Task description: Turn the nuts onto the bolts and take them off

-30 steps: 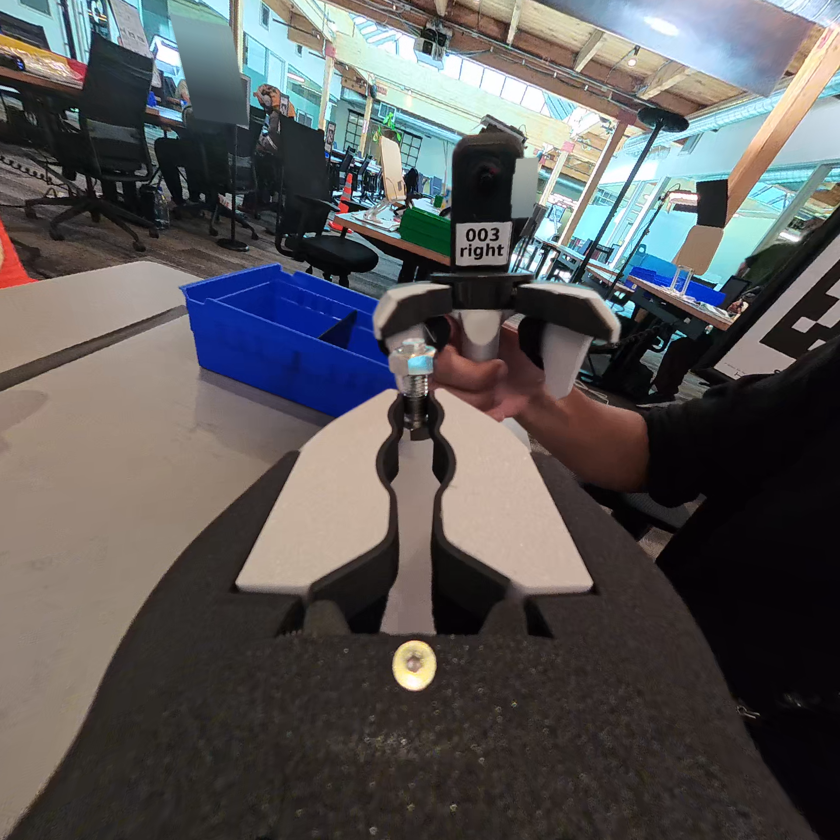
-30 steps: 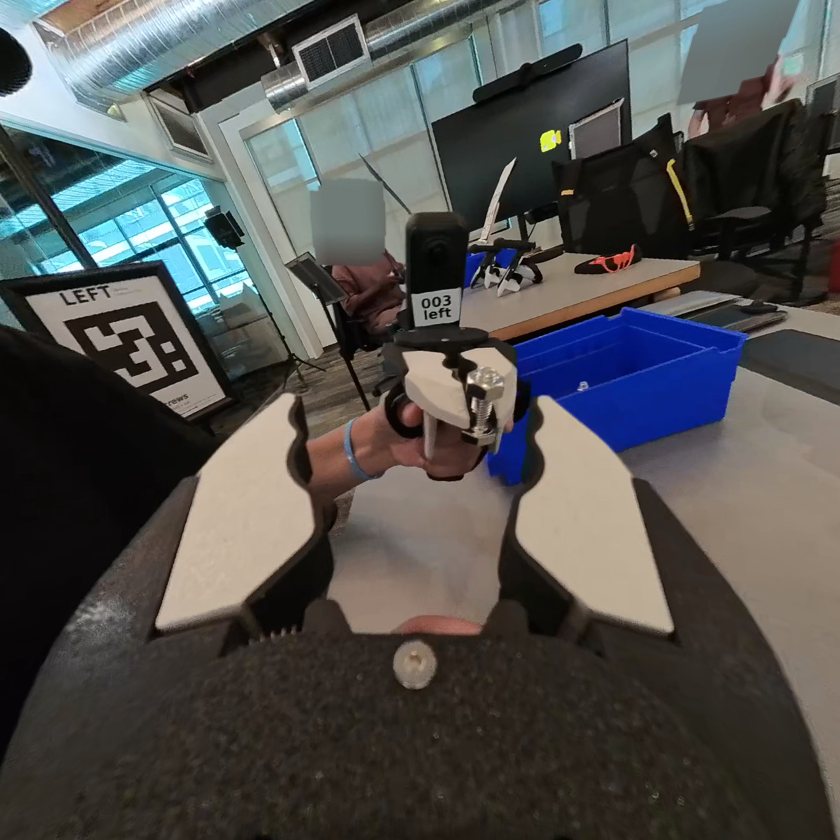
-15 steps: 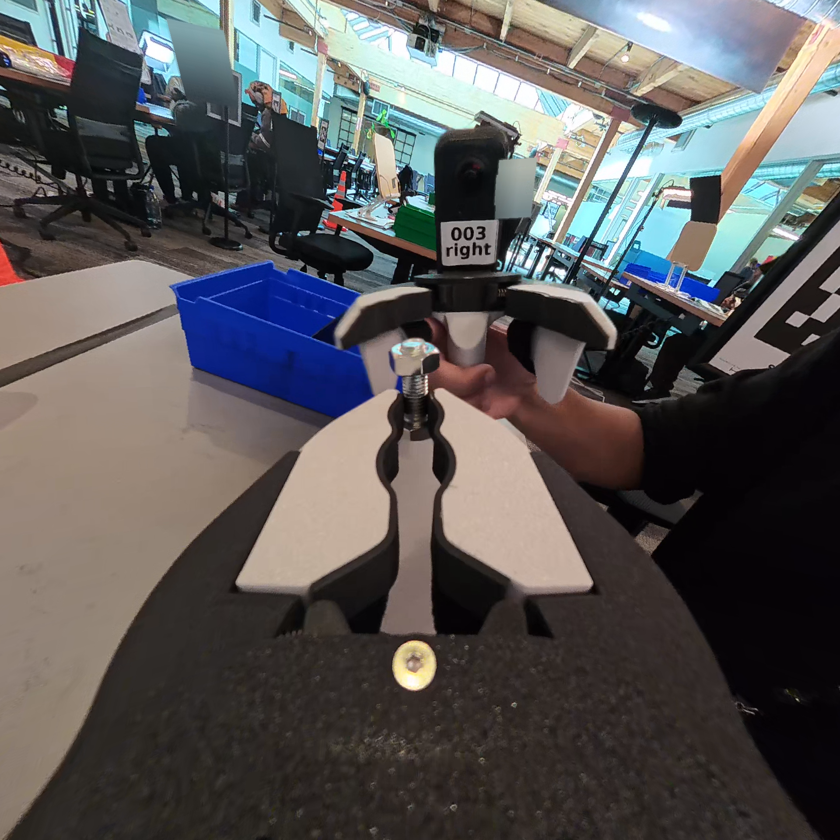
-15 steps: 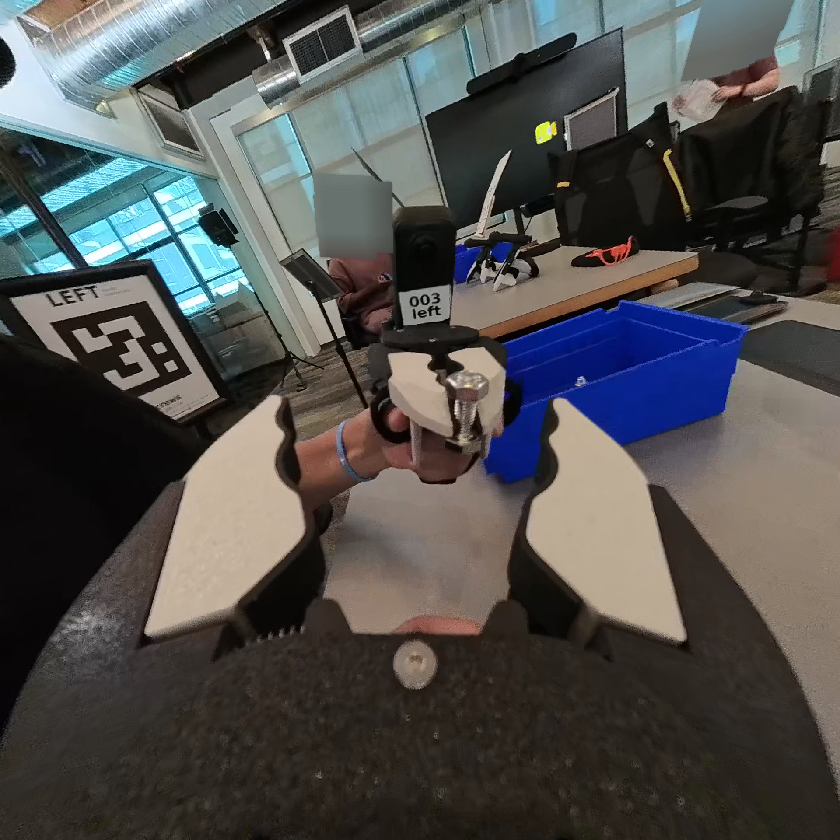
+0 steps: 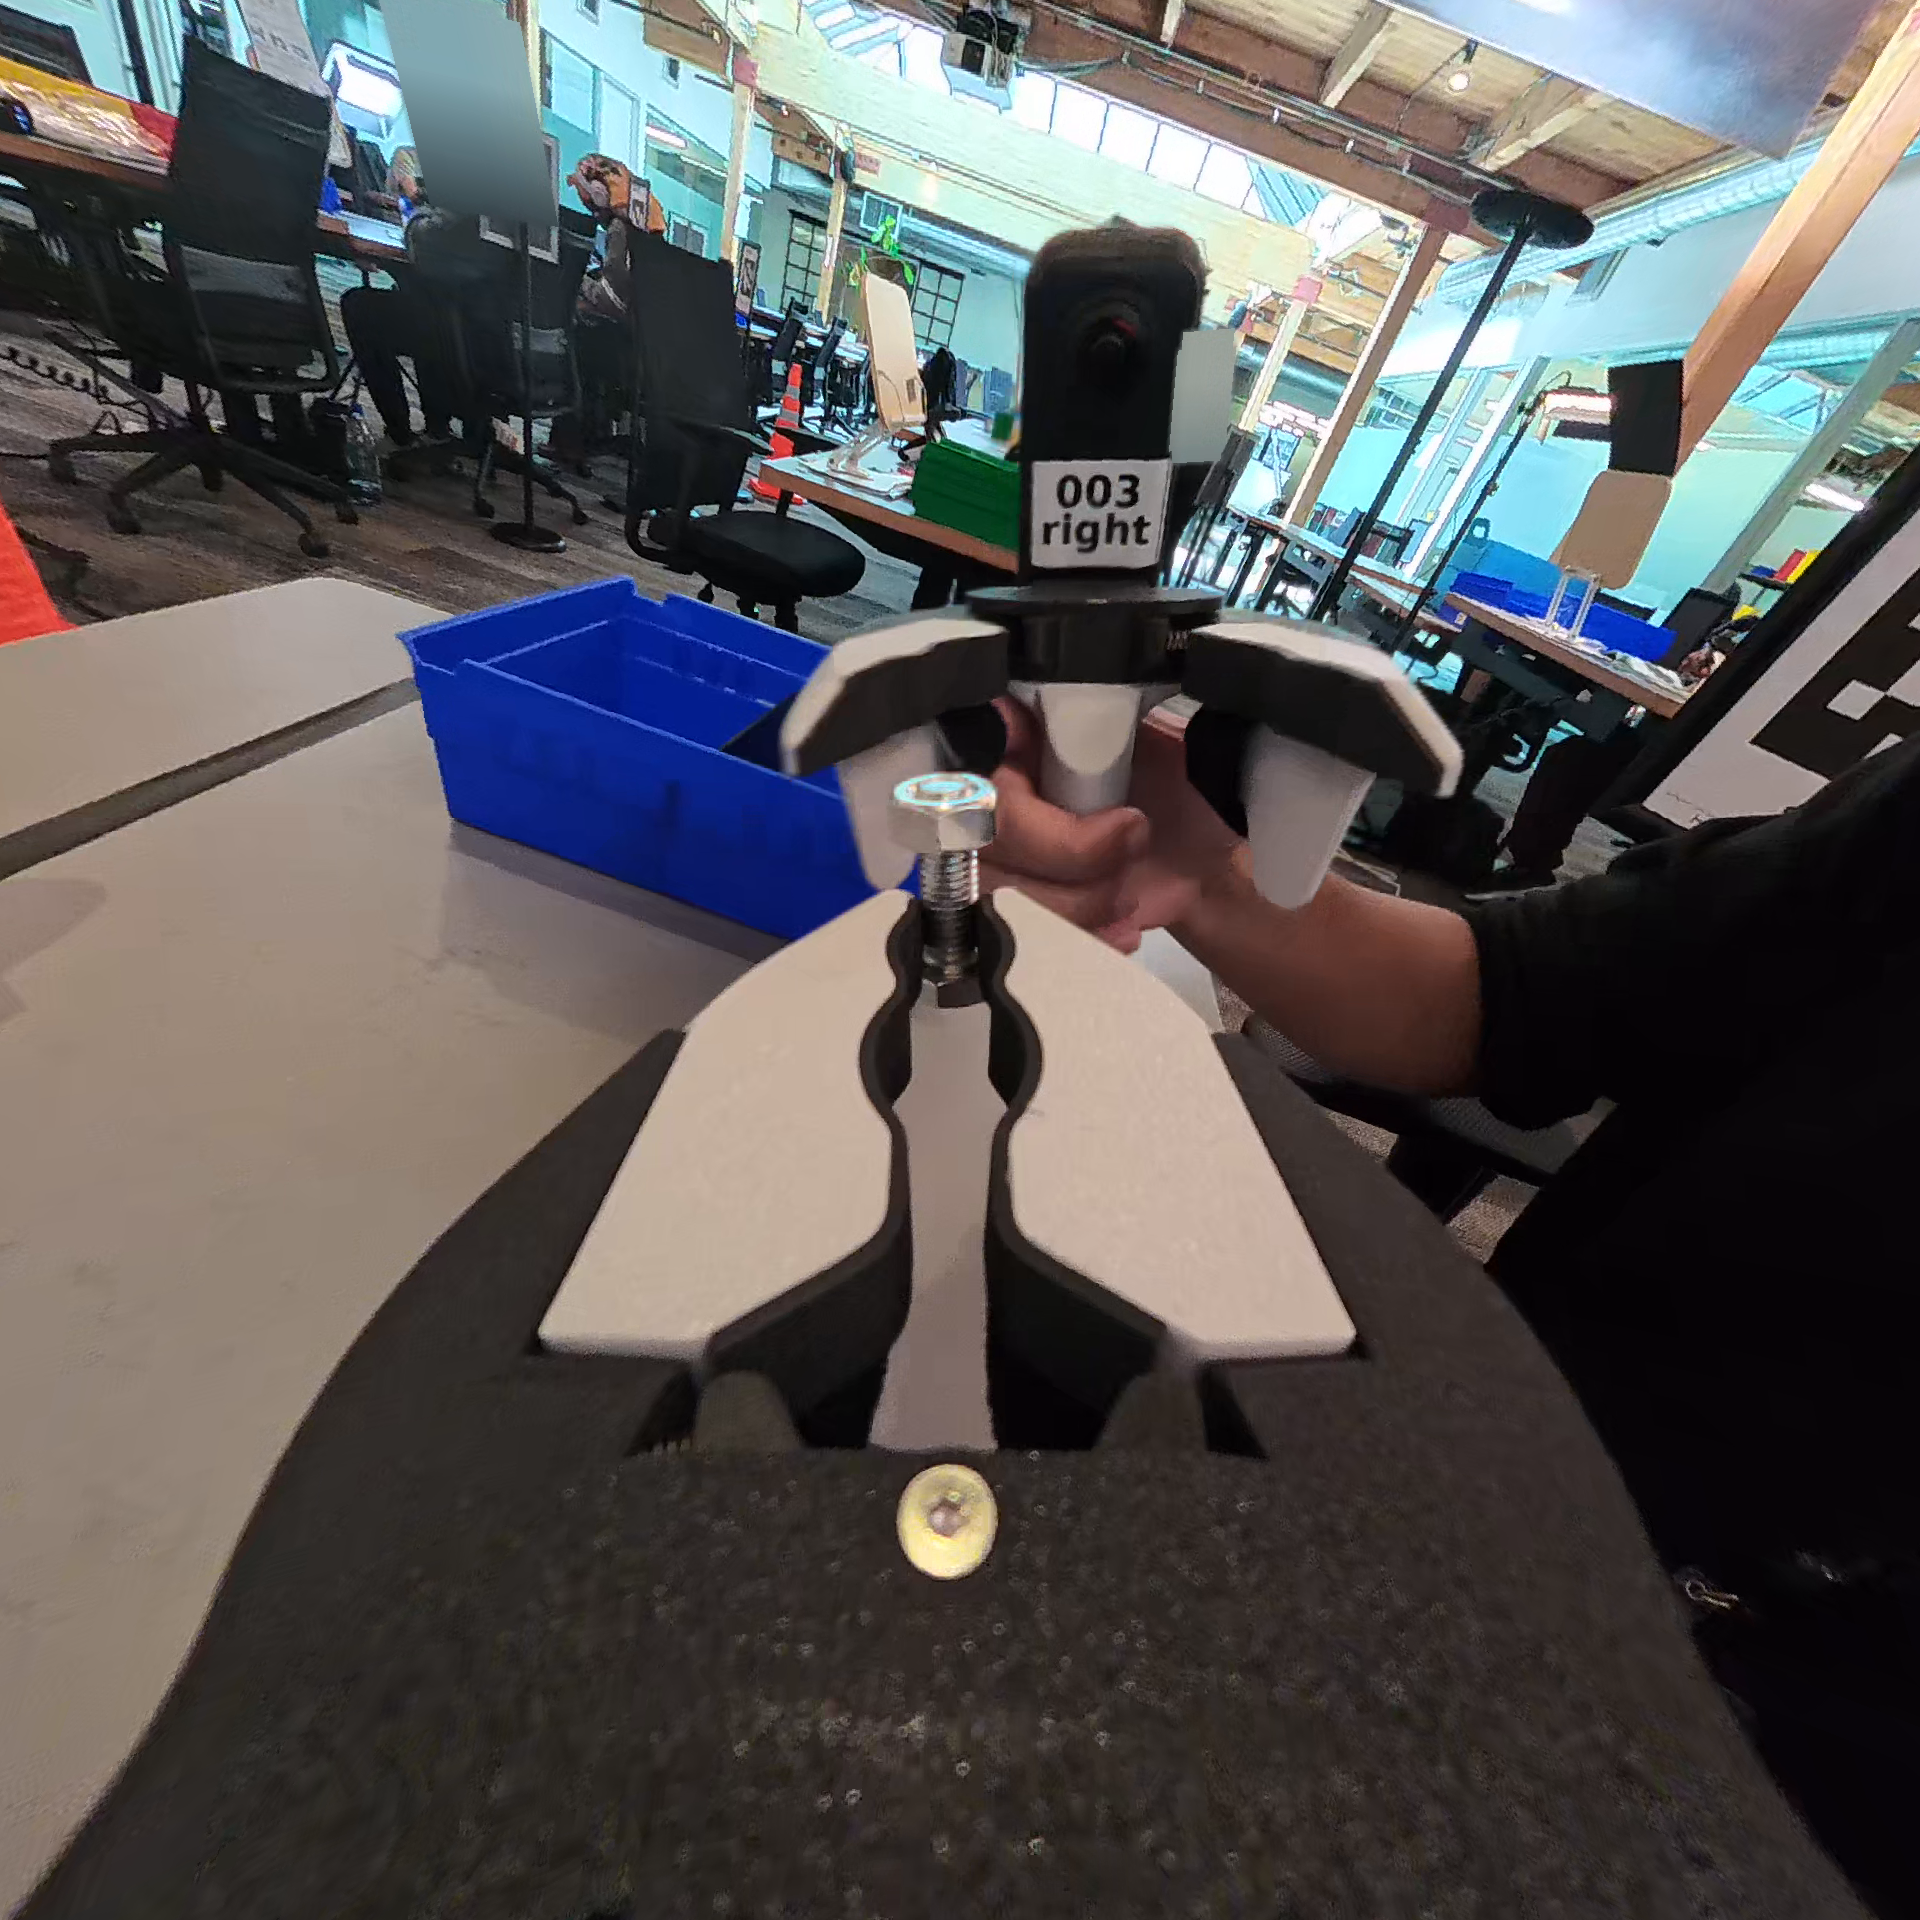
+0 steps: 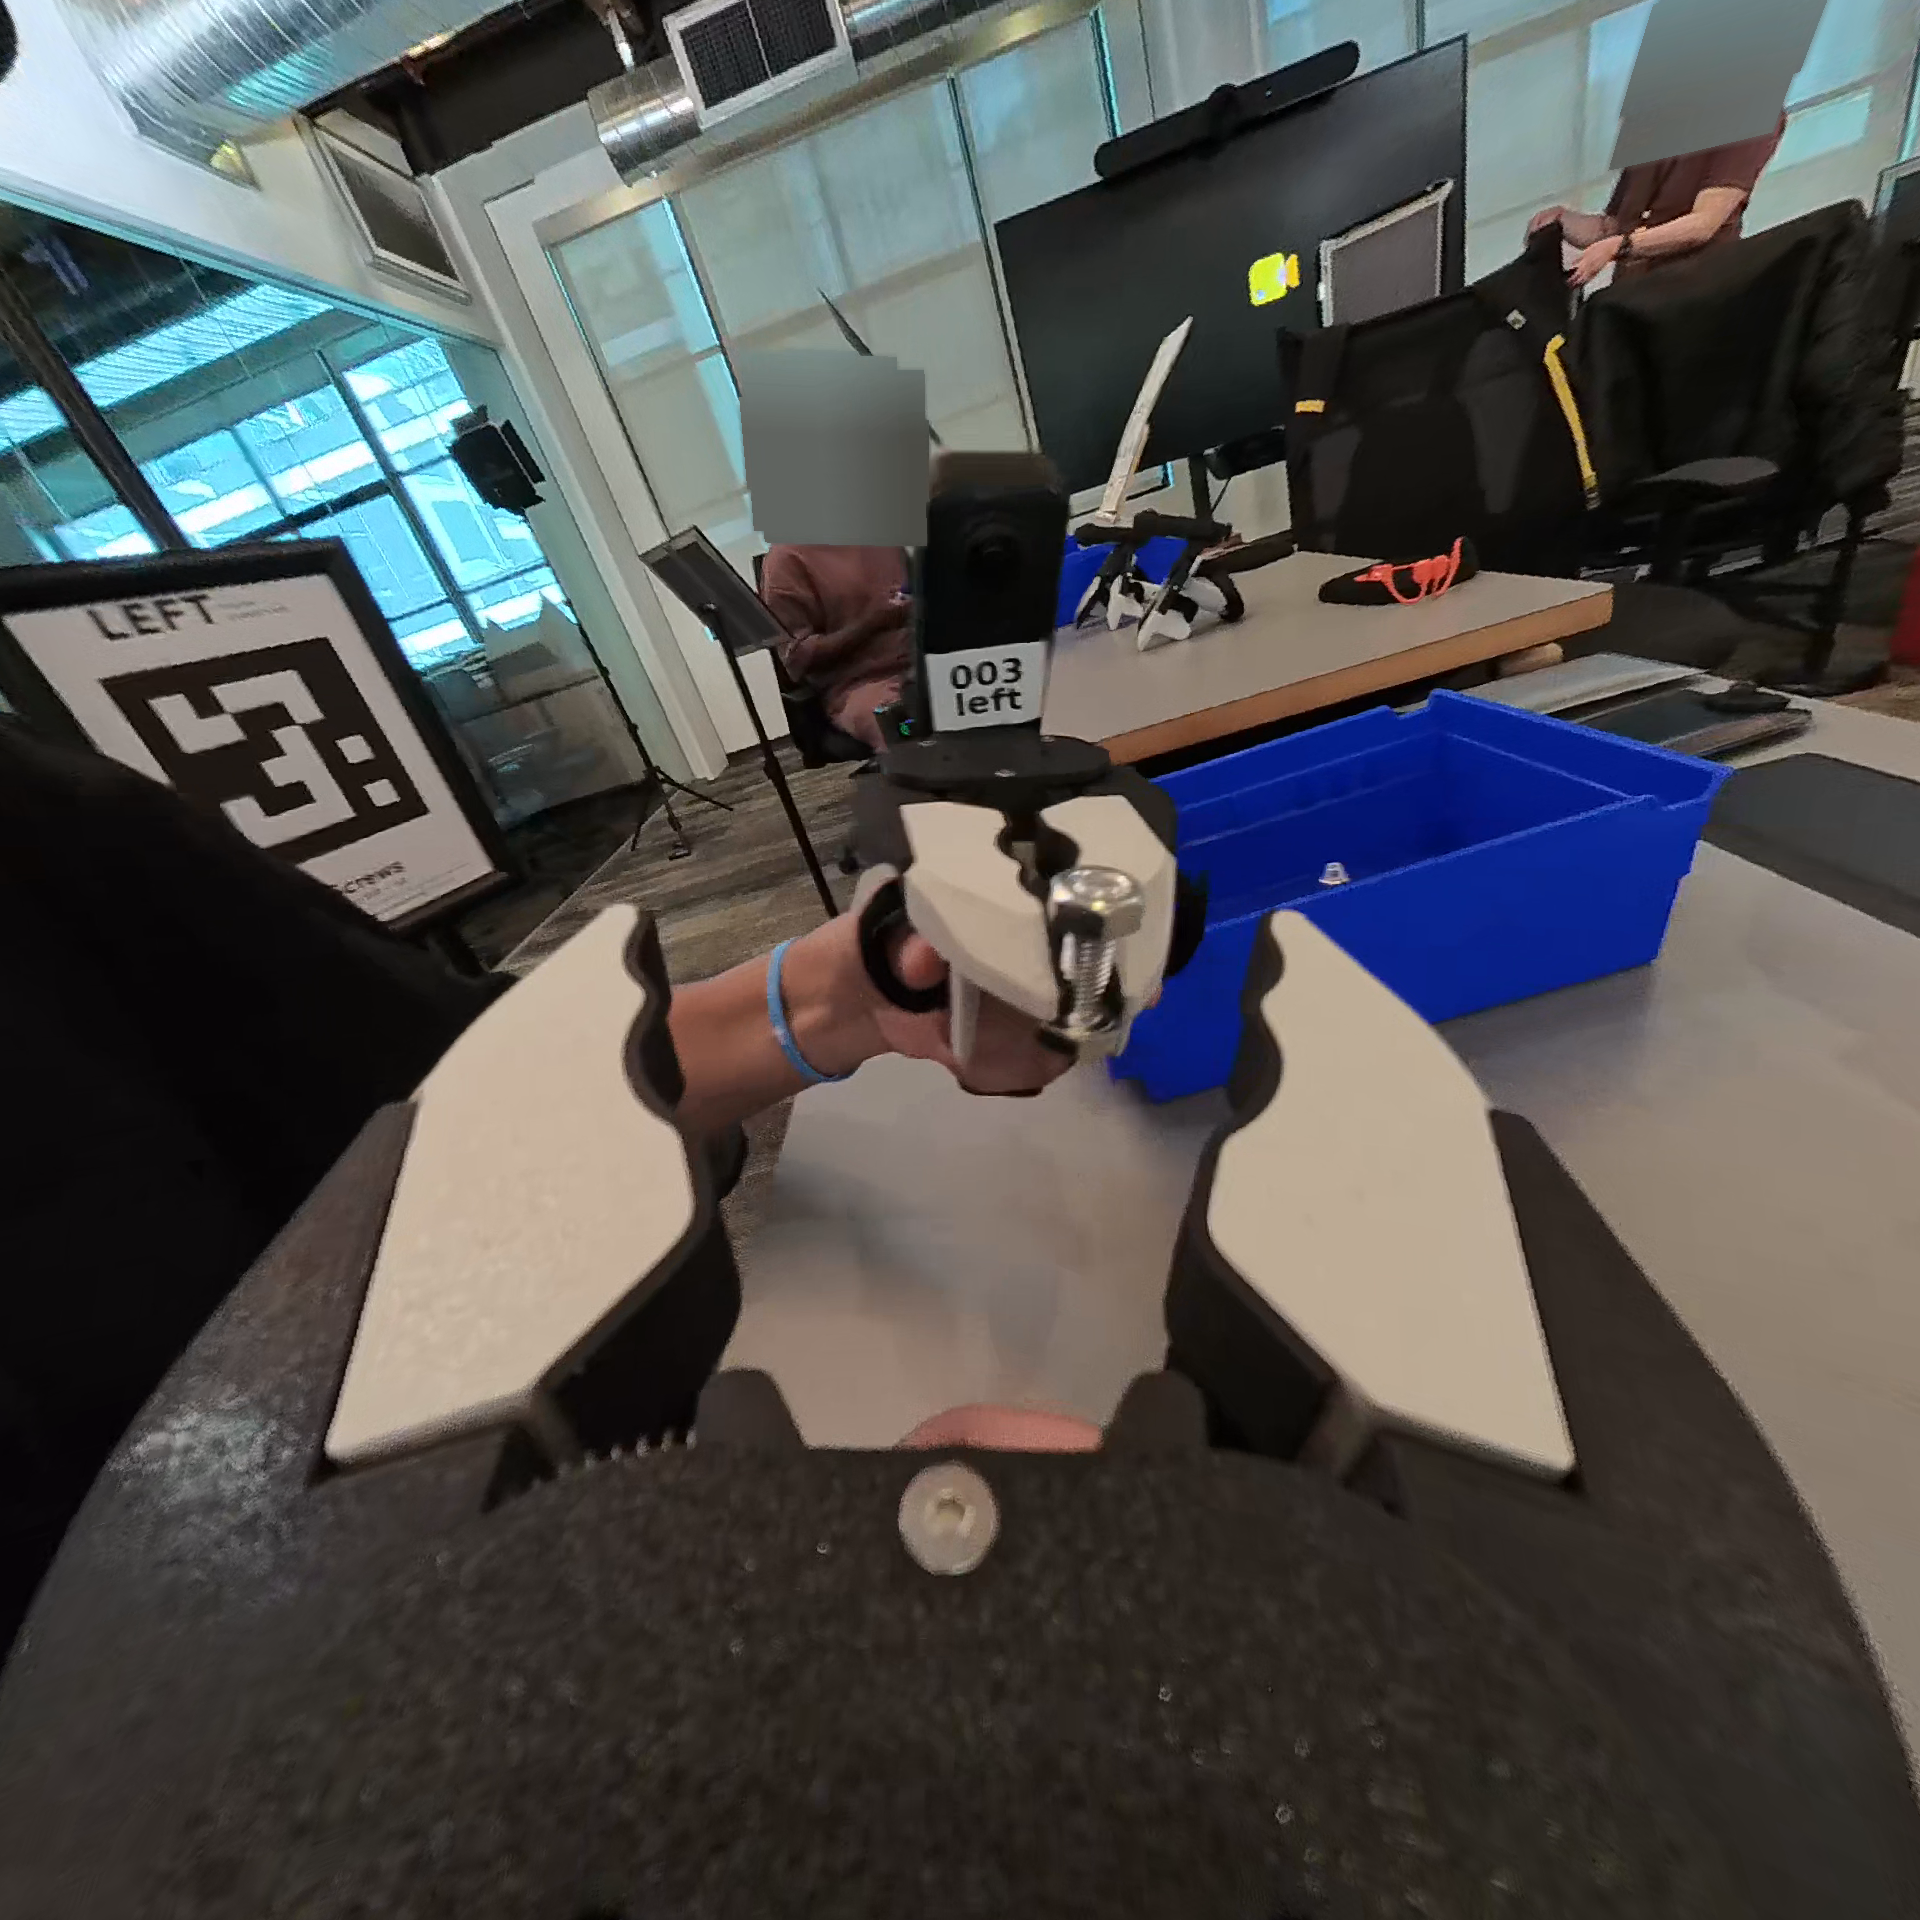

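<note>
My left gripper (image 5: 948, 935) is shut on a silver bolt (image 5: 943, 894) and holds it upright above the table. A hex piece (image 5: 943, 821) tops the thread; I cannot tell whether it is the nut or the bolt's head. My right gripper (image 5: 1081, 831) faces it, open and empty, with one finger just behind the hex piece. In the right wrist view my right gripper (image 6: 948, 966) stands open wide, with the left gripper (image 6: 1039, 935) and the bolt (image 6: 1091, 966) just beyond its fingertips. A hand holds each gripper.
A blue plastic bin (image 5: 623, 748) stands on the grey table (image 5: 260, 1039) behind the grippers. In the right wrist view the bin (image 6: 1455, 831) has a small metal piece (image 6: 1333, 873) inside. A sign board (image 6: 249, 727) stands on the floor to the side. Office chairs and desks are farther off. Left and right tips are no more than a few centimetres apart.
My right gripper's finger was at the hex piece a second ago and now stands slightly off it, still open. My left gripper keeps its hold on the bolt.
</note>
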A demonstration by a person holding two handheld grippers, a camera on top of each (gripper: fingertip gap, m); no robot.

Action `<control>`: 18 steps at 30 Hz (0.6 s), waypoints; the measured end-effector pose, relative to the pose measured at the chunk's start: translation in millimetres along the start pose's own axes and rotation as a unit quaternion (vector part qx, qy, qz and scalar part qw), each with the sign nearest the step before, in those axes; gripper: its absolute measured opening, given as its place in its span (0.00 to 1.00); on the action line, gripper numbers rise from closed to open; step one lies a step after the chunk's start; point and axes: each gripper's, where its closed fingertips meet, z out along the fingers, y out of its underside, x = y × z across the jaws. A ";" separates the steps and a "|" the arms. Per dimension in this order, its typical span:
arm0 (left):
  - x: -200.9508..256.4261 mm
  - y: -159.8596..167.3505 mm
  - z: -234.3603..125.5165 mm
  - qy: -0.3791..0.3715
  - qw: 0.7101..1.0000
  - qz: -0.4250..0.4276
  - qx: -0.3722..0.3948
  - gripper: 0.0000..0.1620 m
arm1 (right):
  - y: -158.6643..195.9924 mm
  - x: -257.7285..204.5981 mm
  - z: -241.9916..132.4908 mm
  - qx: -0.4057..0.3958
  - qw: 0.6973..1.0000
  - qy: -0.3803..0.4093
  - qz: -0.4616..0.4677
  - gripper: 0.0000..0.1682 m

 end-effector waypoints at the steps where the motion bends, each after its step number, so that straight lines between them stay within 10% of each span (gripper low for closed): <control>1: -1.4 0.0 -1.2 -0.001 1.000 -0.002 0.001 0.05 | -0.1 -4.9 -1.7 0.001 1.000 -0.011 0.003 0.60; 9: 1.0 6.8 8.3 0.006 1.000 -0.003 -0.011 0.05 | 9.4 -6.4 38.4 0.000 0.999 -0.030 0.016 0.68; 18: -6.4 1.9 -4.6 -0.003 1.000 -0.009 0.004 0.05 | 6.3 -6.3 3.0 -0.007 1.000 -0.020 0.019 0.64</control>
